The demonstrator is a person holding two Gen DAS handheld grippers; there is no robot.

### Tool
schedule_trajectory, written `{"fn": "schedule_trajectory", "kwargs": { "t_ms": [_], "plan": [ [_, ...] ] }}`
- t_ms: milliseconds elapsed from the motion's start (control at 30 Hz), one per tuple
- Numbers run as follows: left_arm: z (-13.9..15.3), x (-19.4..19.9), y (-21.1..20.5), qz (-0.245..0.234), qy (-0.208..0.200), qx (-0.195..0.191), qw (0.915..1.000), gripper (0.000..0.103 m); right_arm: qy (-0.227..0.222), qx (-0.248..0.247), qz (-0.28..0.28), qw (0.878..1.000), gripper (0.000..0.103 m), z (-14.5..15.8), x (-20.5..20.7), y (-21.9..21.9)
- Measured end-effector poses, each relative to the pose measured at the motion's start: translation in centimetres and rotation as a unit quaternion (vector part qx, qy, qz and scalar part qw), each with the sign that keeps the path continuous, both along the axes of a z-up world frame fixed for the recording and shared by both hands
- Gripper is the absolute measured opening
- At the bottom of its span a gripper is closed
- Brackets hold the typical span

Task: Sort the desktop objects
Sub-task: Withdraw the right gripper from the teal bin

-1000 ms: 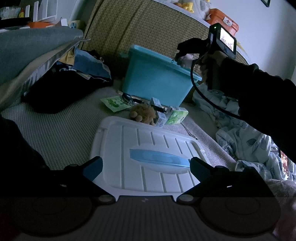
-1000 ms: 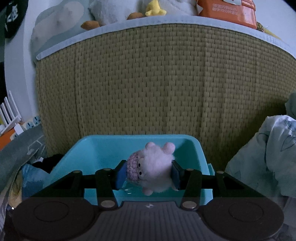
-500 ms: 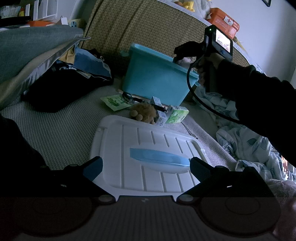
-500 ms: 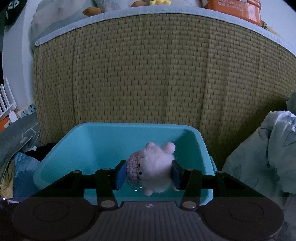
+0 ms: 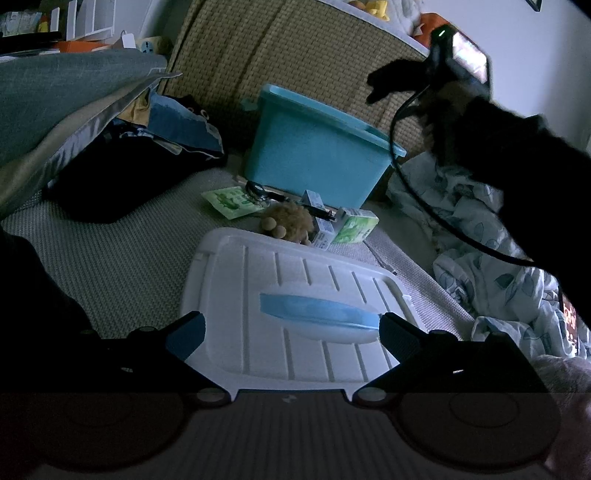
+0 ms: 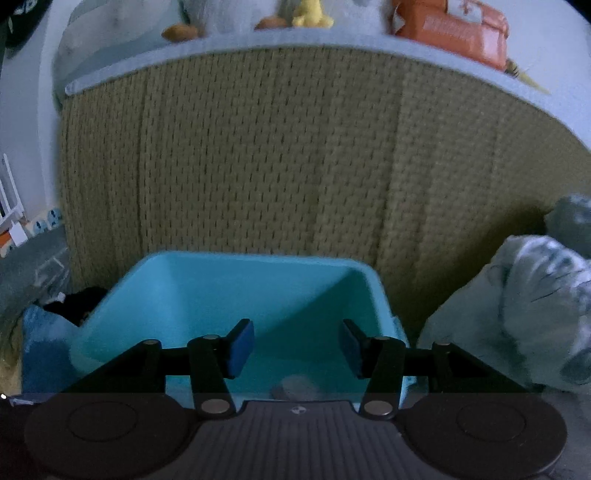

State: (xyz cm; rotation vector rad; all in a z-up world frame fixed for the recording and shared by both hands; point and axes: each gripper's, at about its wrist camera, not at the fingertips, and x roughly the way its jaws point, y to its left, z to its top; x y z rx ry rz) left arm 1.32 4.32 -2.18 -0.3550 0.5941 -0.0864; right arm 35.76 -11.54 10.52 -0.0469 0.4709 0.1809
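Observation:
My right gripper (image 6: 297, 347) hangs open over the teal bin (image 6: 258, 258), with nothing between its blue pads. Low inside the bin lies a pale blurred shape, the plush sheep (image 6: 295, 386), partly hidden by the gripper body. In the left wrist view the right gripper (image 5: 384, 85) is held above the bin's (image 5: 314, 155) far right corner. My left gripper (image 5: 291, 332) stands open over the white lid (image 5: 240, 280), on either side of its blue handle (image 5: 317, 310) without touching it. A brown plush (image 5: 291, 221), a green box (image 5: 356, 225), a small box (image 5: 321, 229), a pen (image 5: 317, 212) and a green packet (image 5: 231, 201) lie in front of the bin.
A woven headboard (image 6: 295, 166) rises right behind the bin, with toys and an orange case (image 6: 450, 33) on its top. Dark clothes and a grey pillow (image 5: 74, 96) lie left. A patterned quilt (image 5: 480, 266) is bunched at the right.
The plush sheep has left the right gripper's pads and dropped into the teal bin. The right gripper has risen a little. The left gripper has stayed still.

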Motion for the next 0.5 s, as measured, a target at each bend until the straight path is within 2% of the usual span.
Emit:
{"fn": "schedule_trajectory", "kwargs": {
  "t_ms": [233,500],
  "plan": [
    [0.0,0.1,-0.1,-0.001,0.004,0.003,1.0,0.103,-0.045,0.001,0.017,0.999,0.055,4.8,-5.1,-0.2],
    [-0.1,0.1,-0.1,0.0,0.006,0.007,1.0,0.103,-0.074,-0.007,0.043,0.996,0.055,7.0,-8.5,-0.3]
  ]
}}
